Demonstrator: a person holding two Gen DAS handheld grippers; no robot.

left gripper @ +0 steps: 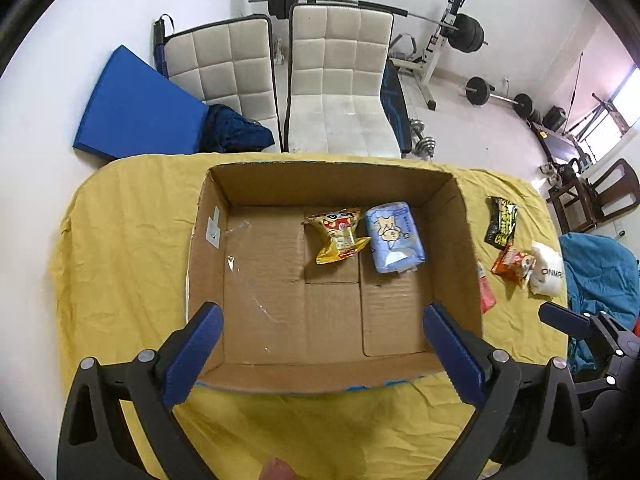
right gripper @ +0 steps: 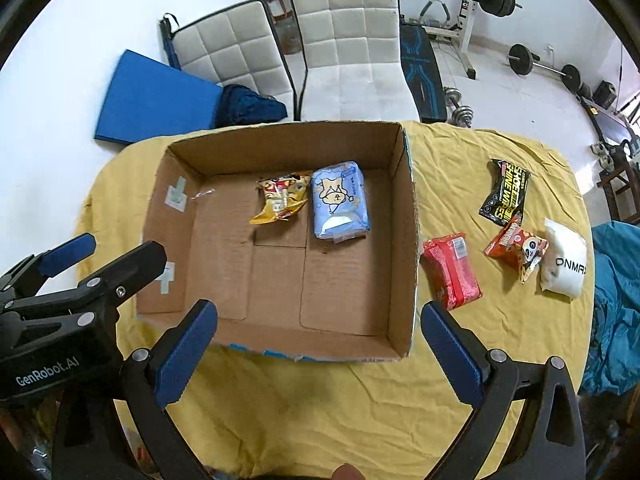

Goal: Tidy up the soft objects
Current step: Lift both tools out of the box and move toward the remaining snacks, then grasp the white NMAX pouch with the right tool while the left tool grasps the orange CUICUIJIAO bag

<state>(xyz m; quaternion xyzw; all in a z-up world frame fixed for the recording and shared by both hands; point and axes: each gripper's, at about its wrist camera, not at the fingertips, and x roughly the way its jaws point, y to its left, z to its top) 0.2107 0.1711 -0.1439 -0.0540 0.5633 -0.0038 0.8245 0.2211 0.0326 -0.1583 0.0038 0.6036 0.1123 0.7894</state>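
An open cardboard box (left gripper: pixel 452 240) (right gripper: pixel 404 216) stands on a yellow-covered table (left gripper: pixel 132 240) (right gripper: pixel 460 168). Inside lie a yellow snack bag (left gripper: pixel 338 236) (right gripper: pixel 280 198) and a light blue tissue pack (left gripper: pixel 394 238) (right gripper: pixel 340 200). Right of the box lie a red pack (right gripper: pixel 452 270) (left gripper: pixel 486 290), a black wipes pack (right gripper: pixel 505 192) (left gripper: pixel 501 222), an orange snack bag (right gripper: pixel 516 246) (left gripper: pixel 514 264) and a white pouch (right gripper: pixel 564 258) (left gripper: pixel 547 270). My left gripper (left gripper: pixel 322 354) is open and empty above the box's near edge. My right gripper (right gripper: pixel 318 354) is open and empty above the box's near right corner.
Two white padded chairs (left gripper: pixel 340 80) (right gripper: pixel 348 44) stand beyond the table, with a blue mat (left gripper: pixel 136 108) and dark blue cloth (left gripper: pixel 234 128) on the floor. Weight equipment (left gripper: pixel 464 32) fills the back. A teal cloth (right gripper: pixel 616 296) lies at the table's right side.
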